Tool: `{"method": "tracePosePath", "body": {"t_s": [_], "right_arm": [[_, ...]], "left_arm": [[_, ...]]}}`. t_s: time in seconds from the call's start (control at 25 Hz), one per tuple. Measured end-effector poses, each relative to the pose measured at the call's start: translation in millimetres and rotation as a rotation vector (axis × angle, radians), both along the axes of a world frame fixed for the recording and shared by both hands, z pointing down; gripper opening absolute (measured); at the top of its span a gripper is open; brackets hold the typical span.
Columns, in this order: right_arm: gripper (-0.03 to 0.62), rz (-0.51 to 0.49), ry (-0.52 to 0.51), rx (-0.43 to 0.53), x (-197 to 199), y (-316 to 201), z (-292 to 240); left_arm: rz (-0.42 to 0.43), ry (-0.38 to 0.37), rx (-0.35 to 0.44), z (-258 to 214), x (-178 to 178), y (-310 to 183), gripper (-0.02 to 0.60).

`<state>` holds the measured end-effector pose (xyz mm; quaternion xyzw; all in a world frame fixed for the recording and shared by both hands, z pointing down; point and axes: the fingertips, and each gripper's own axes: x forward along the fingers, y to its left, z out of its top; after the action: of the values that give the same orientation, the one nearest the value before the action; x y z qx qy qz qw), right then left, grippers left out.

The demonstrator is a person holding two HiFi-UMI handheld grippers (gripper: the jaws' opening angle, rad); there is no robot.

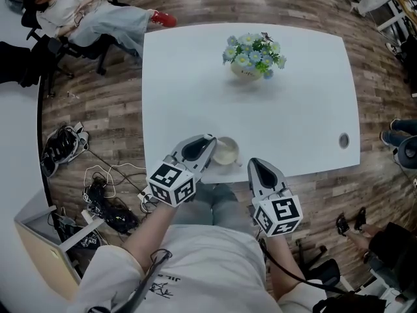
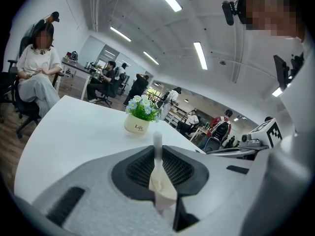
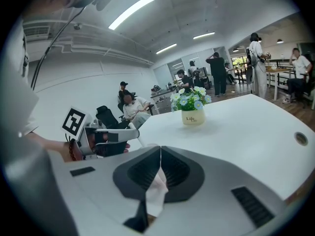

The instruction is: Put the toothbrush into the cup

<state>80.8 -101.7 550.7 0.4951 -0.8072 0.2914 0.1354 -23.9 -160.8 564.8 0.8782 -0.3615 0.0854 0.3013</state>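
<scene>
White toothbrush (image 2: 157,140) stands clamped upright in my left gripper (image 1: 207,142), beside the cup (image 1: 226,152) at the table's (image 1: 195,77) near edge, poised, I judge, for lowering in; my right gripper (image 1: 255,165), jaws together and empty, hangs to the right.

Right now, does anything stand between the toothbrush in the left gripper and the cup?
Nothing visible does. The left gripper is shut on the toothbrush, right beside the cup. The flower pot stands far back on the table. The right gripper, shut and empty, is at the cup's other side.
</scene>
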Motion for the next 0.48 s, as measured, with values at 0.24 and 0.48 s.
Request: {"method": "tracePosePath", "body": {"t_s": [0.24, 0.48], "right_arm": [[0.02, 0.003, -0.009, 0.001, 0.0, -2.4, -2.1], [0.018, 0.007, -0.013, 0.005, -0.9, -5.3, -2.6]], "left_arm": [[-0.001, -0.015, -0.017, 3.9, -2.8, 0.2, 0.057], [-0.008, -0.003, -0.036, 7.4, -9.3, -0.5, 0.074]]}}
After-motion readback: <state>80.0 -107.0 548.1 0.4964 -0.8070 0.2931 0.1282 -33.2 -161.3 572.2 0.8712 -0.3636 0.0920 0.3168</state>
